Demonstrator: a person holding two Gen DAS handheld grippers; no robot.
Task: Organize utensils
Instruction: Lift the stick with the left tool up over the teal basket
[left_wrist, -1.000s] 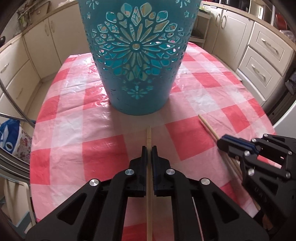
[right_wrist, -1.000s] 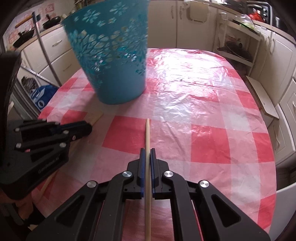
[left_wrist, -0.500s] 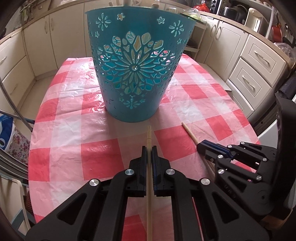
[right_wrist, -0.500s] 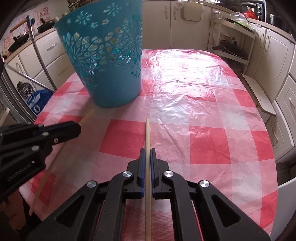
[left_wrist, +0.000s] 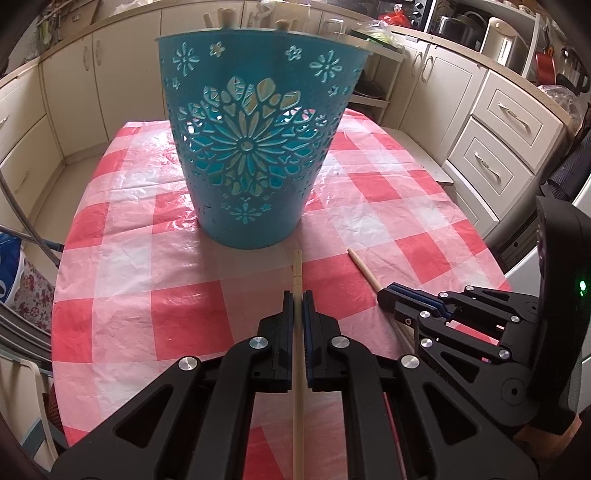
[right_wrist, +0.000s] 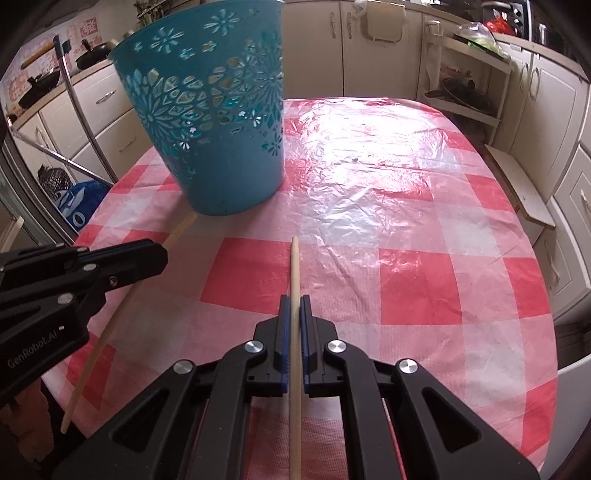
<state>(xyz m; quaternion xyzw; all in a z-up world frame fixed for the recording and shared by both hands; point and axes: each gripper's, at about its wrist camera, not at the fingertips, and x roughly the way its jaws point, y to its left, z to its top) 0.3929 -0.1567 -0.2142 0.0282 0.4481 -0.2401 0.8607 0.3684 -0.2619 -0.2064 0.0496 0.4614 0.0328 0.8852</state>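
Observation:
A teal cut-out basket (left_wrist: 255, 147) stands upright on the red-and-white checked tablecloth (left_wrist: 122, 295); wooden handle ends (left_wrist: 225, 16) poke above its rim. My left gripper (left_wrist: 298, 295) is shut on a wooden chopstick (left_wrist: 297, 269) whose tip points at the basket's base, a short way off. To its right, the right gripper (left_wrist: 388, 295) holds a second chopstick (left_wrist: 364, 267). In the right wrist view my right gripper (right_wrist: 294, 299) is shut on that chopstick (right_wrist: 294, 266). The left gripper (right_wrist: 147, 258) and its chopstick (right_wrist: 177, 232) are at the left, near the basket (right_wrist: 214, 129).
Cream kitchen cabinets (left_wrist: 506, 122) surround the table on the far and right sides. A metal rack and a blue bag (right_wrist: 79, 206) sit off the table's left edge. Beyond the right gripper the shiny tablecloth (right_wrist: 369, 177) stretches to the far edge.
The left wrist view has tilted upward, so the basket's rim now shows and the basket looks farther off. In the right wrist view the basket has also receded. Both grippers still hold their chopsticks.

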